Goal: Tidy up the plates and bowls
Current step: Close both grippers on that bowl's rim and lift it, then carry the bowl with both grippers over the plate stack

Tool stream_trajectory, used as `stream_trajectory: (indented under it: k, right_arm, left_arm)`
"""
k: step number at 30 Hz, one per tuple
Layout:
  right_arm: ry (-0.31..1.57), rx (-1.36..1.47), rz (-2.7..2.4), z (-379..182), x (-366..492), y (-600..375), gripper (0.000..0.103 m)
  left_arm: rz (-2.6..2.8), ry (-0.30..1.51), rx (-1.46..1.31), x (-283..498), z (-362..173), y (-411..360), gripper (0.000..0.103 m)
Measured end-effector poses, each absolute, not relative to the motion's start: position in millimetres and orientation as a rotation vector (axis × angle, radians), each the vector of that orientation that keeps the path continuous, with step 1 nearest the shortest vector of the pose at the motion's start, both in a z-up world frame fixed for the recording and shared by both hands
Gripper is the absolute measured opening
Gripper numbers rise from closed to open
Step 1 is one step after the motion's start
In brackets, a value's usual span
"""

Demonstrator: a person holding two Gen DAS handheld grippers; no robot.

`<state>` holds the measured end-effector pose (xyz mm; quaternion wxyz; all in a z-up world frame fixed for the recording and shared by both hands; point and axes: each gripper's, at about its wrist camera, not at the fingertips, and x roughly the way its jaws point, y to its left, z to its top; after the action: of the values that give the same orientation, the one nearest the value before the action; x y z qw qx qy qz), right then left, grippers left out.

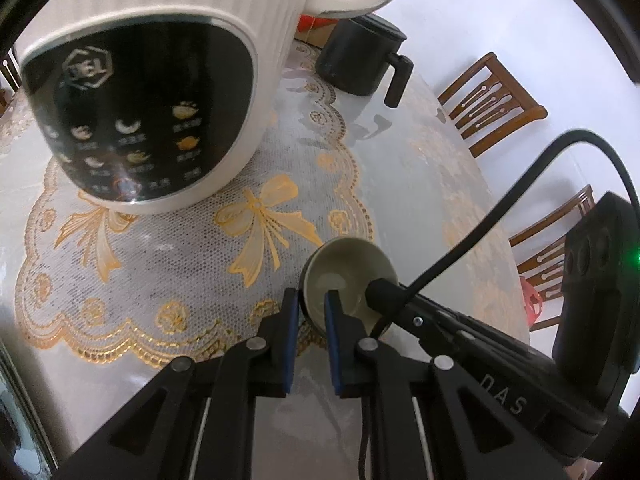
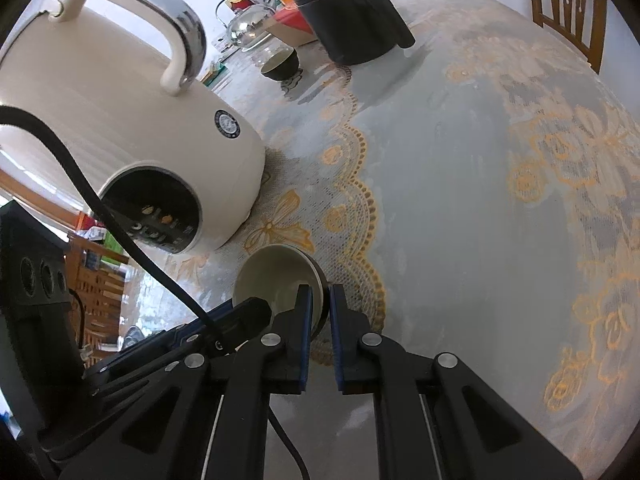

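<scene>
The big white cooker (image 1: 152, 80) blocks the way at eleven o'clock, black jug (image 1: 360, 56) stands beyond at one, while the bench (image 2: 460, 208) lies open toward two and three.

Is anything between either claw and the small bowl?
Nothing visible. The left claw and the right claw each clamp opposite sides of the small bowl's rim. The rice cooker stands clear behind it.

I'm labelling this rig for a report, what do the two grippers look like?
Both the left gripper and the right gripper have black linkage arms with silver pivot pins and blue pads on the fingers. A black cable runs from each, and one body shows pale lettering.
</scene>
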<state>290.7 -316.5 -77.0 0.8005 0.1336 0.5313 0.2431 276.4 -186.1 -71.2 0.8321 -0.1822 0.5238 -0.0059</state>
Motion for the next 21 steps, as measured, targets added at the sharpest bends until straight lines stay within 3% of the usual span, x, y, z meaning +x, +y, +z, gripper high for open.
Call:
stream_trajectory:
  k: [21]
  right_arm:
    - [1.106,0.312,0.544,-53.6,228.3,-293.4,0.012]
  left_arm:
    - [0.010,1.065,-0.383,212.3,-39.3,-163.6,0.011]
